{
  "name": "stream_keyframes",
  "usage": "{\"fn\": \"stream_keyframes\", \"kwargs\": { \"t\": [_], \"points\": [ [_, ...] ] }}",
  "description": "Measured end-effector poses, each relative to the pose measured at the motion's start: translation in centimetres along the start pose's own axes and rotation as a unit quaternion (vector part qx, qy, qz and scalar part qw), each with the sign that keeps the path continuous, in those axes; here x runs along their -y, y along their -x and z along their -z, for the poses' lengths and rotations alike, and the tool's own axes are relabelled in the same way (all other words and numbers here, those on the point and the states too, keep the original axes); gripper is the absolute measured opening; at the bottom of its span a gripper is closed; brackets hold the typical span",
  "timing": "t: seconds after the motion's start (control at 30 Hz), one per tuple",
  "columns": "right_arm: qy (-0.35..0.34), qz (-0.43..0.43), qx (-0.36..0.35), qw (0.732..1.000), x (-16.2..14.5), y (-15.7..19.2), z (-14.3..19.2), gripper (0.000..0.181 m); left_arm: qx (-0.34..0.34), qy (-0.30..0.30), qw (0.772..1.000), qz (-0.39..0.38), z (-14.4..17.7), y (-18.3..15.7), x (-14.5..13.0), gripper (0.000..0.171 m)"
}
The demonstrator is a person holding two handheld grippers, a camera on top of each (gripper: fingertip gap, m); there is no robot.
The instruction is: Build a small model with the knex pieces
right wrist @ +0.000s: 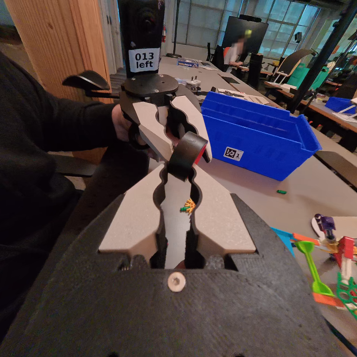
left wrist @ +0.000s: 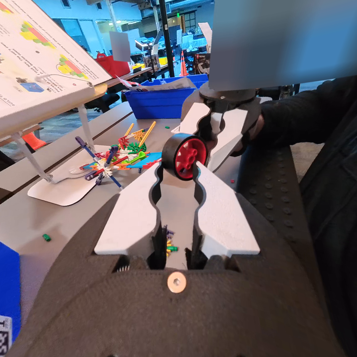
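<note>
A black wheel with a red hub (left wrist: 190, 156) is held in the air above the grey table (left wrist: 29, 218). My left gripper (left wrist: 179, 166) is shut on it, one fingertip against the tyre's back side and the other on the hub face. The right gripper (left wrist: 204, 148) reaches in from the upper right and meets the wheel's far side. In the right wrist view my right gripper (right wrist: 179, 168) is shut on the lower part of the black tyre (right wrist: 185, 152). The left gripper (right wrist: 186, 159) comes down from above and clamps the same wheel.
A model of coloured rods and connectors (left wrist: 119, 158) lies on the table left of the wheel, also in the right wrist view (right wrist: 338, 260). An instruction board on a white stand (left wrist: 38, 58), a blue bin (right wrist: 251, 135), and loose small pieces (left wrist: 46, 237) (right wrist: 188, 206) are nearby. The tips of both grippers are at nearly the same place.
</note>
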State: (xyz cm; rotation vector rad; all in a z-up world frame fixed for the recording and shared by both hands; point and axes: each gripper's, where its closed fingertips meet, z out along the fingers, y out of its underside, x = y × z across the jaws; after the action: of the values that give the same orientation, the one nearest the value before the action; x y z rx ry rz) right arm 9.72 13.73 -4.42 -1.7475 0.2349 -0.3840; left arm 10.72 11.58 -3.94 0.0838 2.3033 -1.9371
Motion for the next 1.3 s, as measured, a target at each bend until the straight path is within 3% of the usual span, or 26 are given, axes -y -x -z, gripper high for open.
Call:
{"fn": "stream_keyframes", "kwargs": {
  "t": [0.3, 0.43, 0.63, 0.7, 1.03, 1.1, 1.3],
  "points": [
    [-0.008, -0.040, 0.007, 0.999, -0.1, -0.4, 0.0, 0.018, 0.015, -0.008, 0.999, 0.036, -0.2, 0.5, -0.1, 0.028],
    [0.001, -0.014, -0.010, 1.000, -0.2, -0.5, -0.1, 0.028, 0.030, -0.005, 0.999, 0.044, -0.1, 0.6, -0.4, 0.027],
    [-0.006, -0.042, -0.026, 0.999, 0.0, -1.1, 0.2, 0.038, 0.109, 0.069, 0.990, -0.048, -0.3, 1.2, -2.5, 0.027],
    [0.013, -0.048, -0.024, 0.998, -0.8, -1.0, 0.1, 0.020, 0.116, 0.100, 0.984, -0.088, -0.7, 0.6, -3.3, 0.027],
    [0.080, -0.015, 0.016, 0.997, -2.9, -0.3, 2.0, 0.017, 0.098, 0.114, 0.983, -0.101, -1.8, -1.0, -4.6, 0.022],
    [0.090, -0.031, 0.029, 0.995, -3.3, -0.5, 2.9, 0.017, 0.104, 0.116, 0.982, -0.104, -1.7, -0.8, -4.7, 0.028],
    [0.192, -0.067, 0.059, 0.977, -7.6, -0.8, 5.3, 0.017, 0.113, 0.137, 0.977, -0.118, -0.8, -0.1, -5.1, 0.028]
  ]
}}
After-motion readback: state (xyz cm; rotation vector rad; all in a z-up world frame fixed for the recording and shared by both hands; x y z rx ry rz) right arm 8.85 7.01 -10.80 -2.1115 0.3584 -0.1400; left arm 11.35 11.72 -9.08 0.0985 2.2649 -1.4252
